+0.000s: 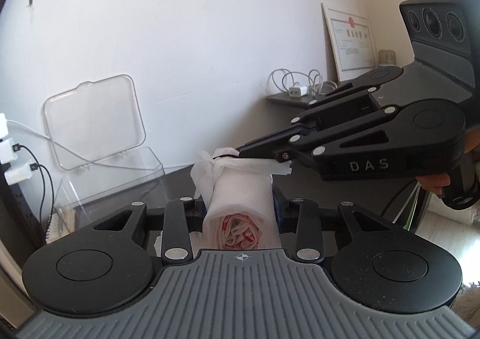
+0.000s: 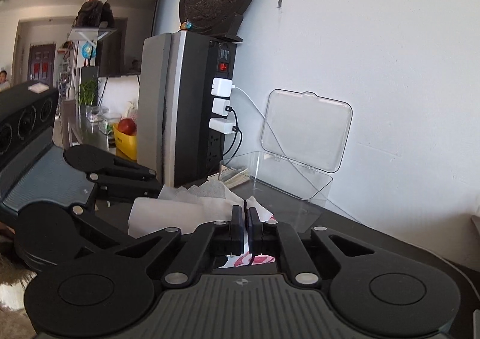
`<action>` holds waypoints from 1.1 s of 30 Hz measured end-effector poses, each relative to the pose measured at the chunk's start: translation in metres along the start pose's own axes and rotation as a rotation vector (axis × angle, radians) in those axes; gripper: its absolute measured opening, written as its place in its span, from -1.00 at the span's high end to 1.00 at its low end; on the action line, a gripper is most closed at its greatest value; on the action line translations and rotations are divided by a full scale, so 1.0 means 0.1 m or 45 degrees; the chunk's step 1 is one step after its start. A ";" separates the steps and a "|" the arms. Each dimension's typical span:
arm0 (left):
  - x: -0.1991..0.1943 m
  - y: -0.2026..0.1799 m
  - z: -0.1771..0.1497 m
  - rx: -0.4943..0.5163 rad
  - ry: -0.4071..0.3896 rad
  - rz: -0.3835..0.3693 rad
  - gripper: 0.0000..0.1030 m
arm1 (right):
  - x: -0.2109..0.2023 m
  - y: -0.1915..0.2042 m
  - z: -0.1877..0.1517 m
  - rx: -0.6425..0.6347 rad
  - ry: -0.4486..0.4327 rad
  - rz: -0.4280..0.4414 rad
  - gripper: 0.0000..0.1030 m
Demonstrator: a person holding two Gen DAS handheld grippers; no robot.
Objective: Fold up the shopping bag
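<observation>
Shopping bag [image 1: 240, 204], rolled into a tight white bundle, sits clamped between the left gripper [image 1: 240, 207] fingers above the dark worktop [image 1: 177, 180]. Right gripper [image 1: 237, 154] fingers are pinched tight on its loose handle end, near the clear box [image 1: 114, 171].

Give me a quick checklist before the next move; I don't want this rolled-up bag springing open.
1. Left gripper clamped on the rolled bag: ok, a finger on each side of the roll.
2. Right gripper shut on the bag's loose end: ok, its tips pinch white material at the top of the roll.
3. Roll tight: ok, the red-printed layers spiral at the near end.
4. Loose end fully tucked: not ok, a ruffled flap sticks out at the far end.
5. Clear box out of the way: ok, it stands open to the left, apart from the bag.
6. Bag resting on the table: cannot tell.
</observation>
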State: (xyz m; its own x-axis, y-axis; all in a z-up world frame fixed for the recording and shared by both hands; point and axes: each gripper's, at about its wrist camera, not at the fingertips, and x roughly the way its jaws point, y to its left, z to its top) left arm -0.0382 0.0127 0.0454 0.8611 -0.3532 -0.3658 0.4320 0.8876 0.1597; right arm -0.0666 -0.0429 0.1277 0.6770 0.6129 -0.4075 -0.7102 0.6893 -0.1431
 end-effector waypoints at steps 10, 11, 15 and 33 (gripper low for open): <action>-0.04 -0.03 -0.04 0.069 -0.013 0.010 0.26 | -0.05 -0.57 -0.14 0.665 -0.087 0.285 0.95; -0.05 -0.02 -0.05 0.066 -0.015 0.011 0.26 | -0.07 -0.59 -0.15 0.666 -0.104 0.282 0.95; -0.07 -0.02 -0.04 0.052 -0.023 0.012 0.26 | -0.13 -0.51 -0.05 0.480 -0.102 0.180 0.78; -0.30 -0.43 0.03 0.408 -0.278 0.167 0.31 | -0.09 -0.08 0.05 0.139 -0.142 0.065 0.84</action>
State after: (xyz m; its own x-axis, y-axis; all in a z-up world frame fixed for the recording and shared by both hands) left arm -0.0814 -0.0155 0.0522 0.9362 -0.3283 -0.1256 0.3468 0.8044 0.4823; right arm -0.0655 -0.0519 0.1368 0.6624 0.6830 -0.3079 -0.7230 0.6905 -0.0239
